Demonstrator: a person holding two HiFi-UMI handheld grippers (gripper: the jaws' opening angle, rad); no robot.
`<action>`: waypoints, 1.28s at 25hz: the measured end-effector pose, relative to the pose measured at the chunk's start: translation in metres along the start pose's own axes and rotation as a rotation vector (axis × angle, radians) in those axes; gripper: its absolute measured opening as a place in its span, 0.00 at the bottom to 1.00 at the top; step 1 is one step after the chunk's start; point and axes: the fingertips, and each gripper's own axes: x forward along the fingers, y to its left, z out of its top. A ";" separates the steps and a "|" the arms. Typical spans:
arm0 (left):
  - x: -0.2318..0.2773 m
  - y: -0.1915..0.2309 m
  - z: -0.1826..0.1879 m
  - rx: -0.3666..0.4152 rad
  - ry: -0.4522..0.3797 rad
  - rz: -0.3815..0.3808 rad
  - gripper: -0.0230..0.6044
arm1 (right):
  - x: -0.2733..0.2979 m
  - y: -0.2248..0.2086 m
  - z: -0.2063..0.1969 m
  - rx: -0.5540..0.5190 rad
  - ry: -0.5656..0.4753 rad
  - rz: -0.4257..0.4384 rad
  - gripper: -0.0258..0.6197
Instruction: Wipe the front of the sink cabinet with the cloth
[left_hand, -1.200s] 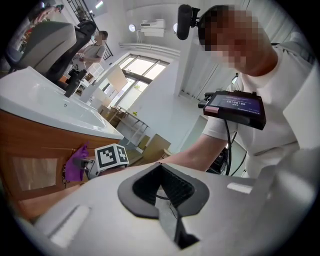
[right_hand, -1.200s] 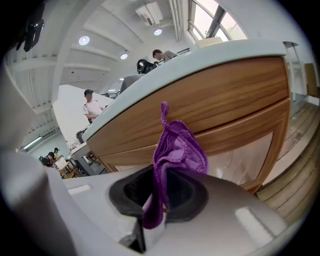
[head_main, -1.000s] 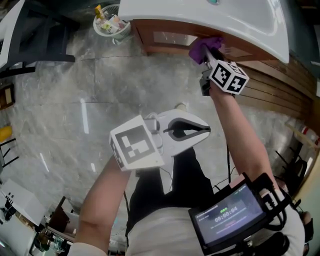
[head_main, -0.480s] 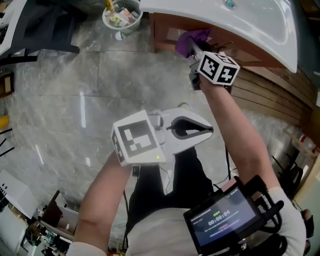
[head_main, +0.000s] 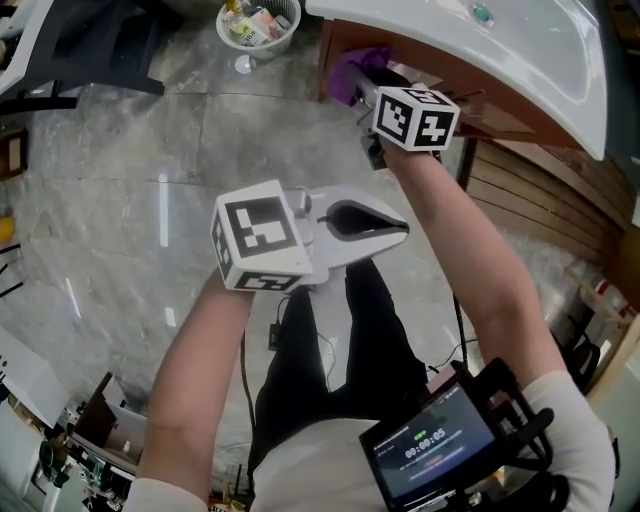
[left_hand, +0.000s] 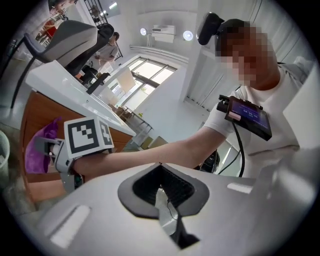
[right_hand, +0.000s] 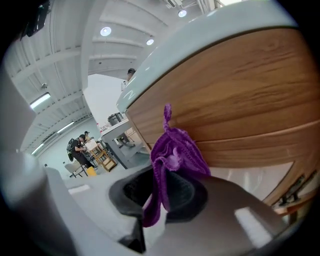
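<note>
Cloth (head_main: 348, 68), purple, bunched: at 12 o'clock in the head view, pressed to the upper left end of the cabinet front (right_hand: 240, 100), just under the sink (head_main: 540, 50) rim.
Left gripper (head_main: 400, 228), centre: jaws together, nothing between them, idle.
Right gripper (head_main: 368, 90), 12 to 1 o'clock: jaws clamped on the cloth.
Progress: wiping appears under way. How much is already wiped cannot be read. The stretch toward 3 o'clock likely remains.
</note>
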 end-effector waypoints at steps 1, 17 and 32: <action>-0.006 0.010 -0.003 -0.003 0.010 0.017 0.05 | 0.005 0.004 0.000 -0.013 0.010 0.009 0.13; -0.034 0.064 -0.024 -0.017 0.127 0.076 0.04 | -0.005 0.036 -0.004 -0.015 0.021 0.170 0.13; 0.075 0.064 0.003 0.014 0.157 -0.057 0.04 | -0.250 -0.189 -0.040 0.132 -0.110 -0.235 0.13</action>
